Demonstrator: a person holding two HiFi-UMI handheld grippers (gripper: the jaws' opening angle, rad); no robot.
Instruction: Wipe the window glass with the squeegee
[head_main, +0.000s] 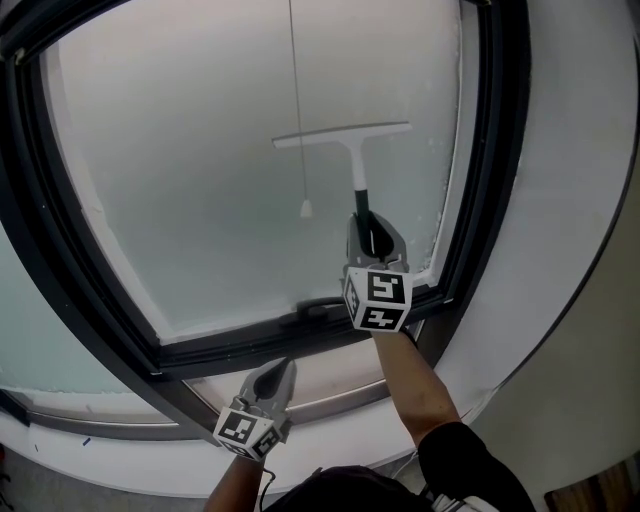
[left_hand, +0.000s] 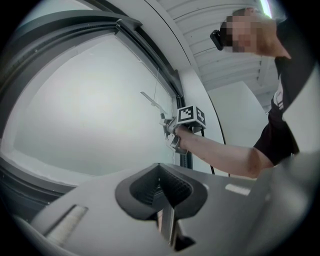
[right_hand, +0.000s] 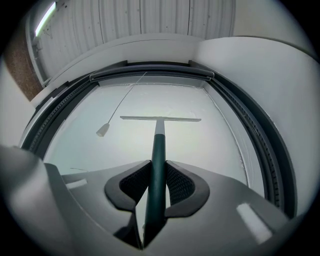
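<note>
- The right gripper (right_hand: 159, 176) was raised toward the window glass (head_main: 190, 170). Its fingers (right_hand: 131, 187) were clamped on the dark green handle of the squeegee (head_main: 358, 170).
- The squeegee stood nearly upright out of those fingers. Its handle turned white above the green part and ended in a long white blade set crosswise at the top.
- The blade lay close to level against the upper part of the pane, toward its right side. Its right end was near the dark window frame (head_main: 497, 150) but apart from it.
- A thin pull cord (head_main: 306, 208) hung down in front of the glass, left of the handle. Its small white end piece hung lower than the blade.
- In the head view the cord crossed the blade's left end. In the right gripper view it hung clear to the left, so contact could not be judged.
- The left gripper (head_main: 282, 370) was held low, below the bottom rail of the frame and well apart from the squeegee. Its fingers (left_hand: 145, 190) were pressed together with nothing between them.
- The glass looked pale grey and misted all over.
- A white wall (head_main: 585, 200) curved along the right of the frame.
- The person's bare forearm (head_main: 415, 375) ran from the right gripper down to a dark sleeve.
</note>
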